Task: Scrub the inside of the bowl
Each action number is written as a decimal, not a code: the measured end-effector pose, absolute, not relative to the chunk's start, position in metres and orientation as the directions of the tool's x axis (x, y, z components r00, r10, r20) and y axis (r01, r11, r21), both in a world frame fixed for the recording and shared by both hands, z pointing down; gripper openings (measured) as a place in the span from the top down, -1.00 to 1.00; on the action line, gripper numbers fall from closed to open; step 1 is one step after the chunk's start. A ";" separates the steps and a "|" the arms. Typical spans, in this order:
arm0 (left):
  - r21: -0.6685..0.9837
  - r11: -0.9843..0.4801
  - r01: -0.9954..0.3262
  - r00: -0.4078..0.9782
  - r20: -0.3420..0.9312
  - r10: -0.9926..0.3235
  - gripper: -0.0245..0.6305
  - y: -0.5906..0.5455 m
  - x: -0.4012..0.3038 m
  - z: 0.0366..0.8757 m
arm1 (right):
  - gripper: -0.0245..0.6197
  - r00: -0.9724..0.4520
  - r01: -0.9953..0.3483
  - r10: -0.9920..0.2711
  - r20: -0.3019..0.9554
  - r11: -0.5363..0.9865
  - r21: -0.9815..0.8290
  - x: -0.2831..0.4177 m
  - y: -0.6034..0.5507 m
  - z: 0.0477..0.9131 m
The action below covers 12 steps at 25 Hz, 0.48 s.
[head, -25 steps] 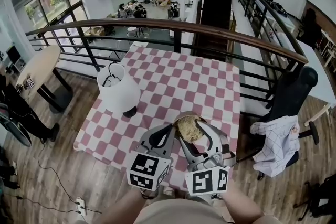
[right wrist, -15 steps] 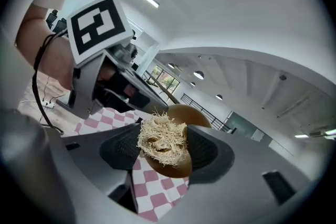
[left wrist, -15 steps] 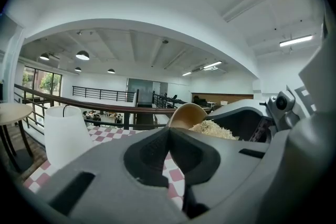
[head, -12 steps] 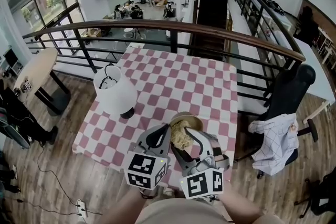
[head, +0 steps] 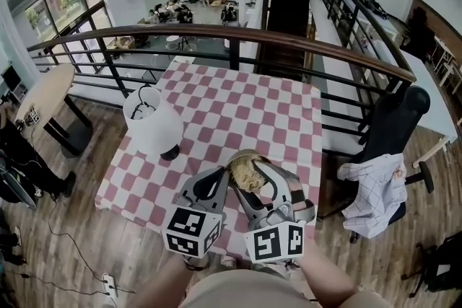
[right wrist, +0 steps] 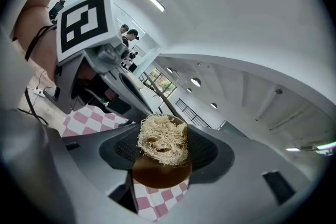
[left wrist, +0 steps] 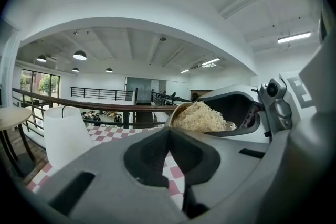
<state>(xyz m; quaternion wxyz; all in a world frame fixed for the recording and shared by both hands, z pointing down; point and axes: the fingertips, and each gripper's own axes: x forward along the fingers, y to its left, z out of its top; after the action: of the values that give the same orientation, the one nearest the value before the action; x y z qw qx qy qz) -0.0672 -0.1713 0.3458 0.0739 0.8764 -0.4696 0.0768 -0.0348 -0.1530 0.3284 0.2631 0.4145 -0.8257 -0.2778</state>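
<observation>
My left tongs are clamped shut on the bowl rim (tilting it open), so my right tongs, gripping the scrubber, reach inside.

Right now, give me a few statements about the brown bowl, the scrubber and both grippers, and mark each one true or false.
1. The right gripper is clamped on a pale fibrous scrubber. True.
2. The scrubber lies loose on the red and white checked tablecloth. False: it is pressed into the brown bowl.
3. The left gripper has its jaws wide apart. False: they are shut on the bowl's rim.
4. A white lamp stands on the tablecloth, left of the bowl in the head view. True.
</observation>
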 end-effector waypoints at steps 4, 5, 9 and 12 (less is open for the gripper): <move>0.070 -0.539 -0.839 0.542 0.182 -0.820 0.88 -0.174 -0.074 0.339 | 0.14 -0.478 -0.547 -0.847 0.232 0.494 0.676 -0.021 -0.151 0.333; 0.077 -0.536 -0.841 0.540 0.177 -0.823 0.88 -0.174 -0.076 0.339 | 0.14 -0.478 -0.546 -0.845 0.239 0.499 0.673 -0.020 -0.150 0.334; 0.097 -0.530 -0.843 0.538 0.170 -0.825 0.88 -0.175 -0.076 0.338 | 0.14 -0.497 -0.548 -0.823 0.275 0.543 0.635 -0.023 -0.141 0.343; 0.100 -0.540 -0.836 0.549 0.175 -0.817 0.88 -0.173 -0.071 0.340 | 0.14 -0.502 -0.562 -0.813 0.295 0.565 0.603 -0.025 -0.137 0.350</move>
<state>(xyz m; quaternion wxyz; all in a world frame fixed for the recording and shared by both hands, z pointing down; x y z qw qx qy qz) -0.0711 -0.1733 0.3403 0.0861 0.8757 -0.4720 0.0537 -0.0251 -0.1367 0.3496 0.2840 0.4104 -0.8379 -0.2210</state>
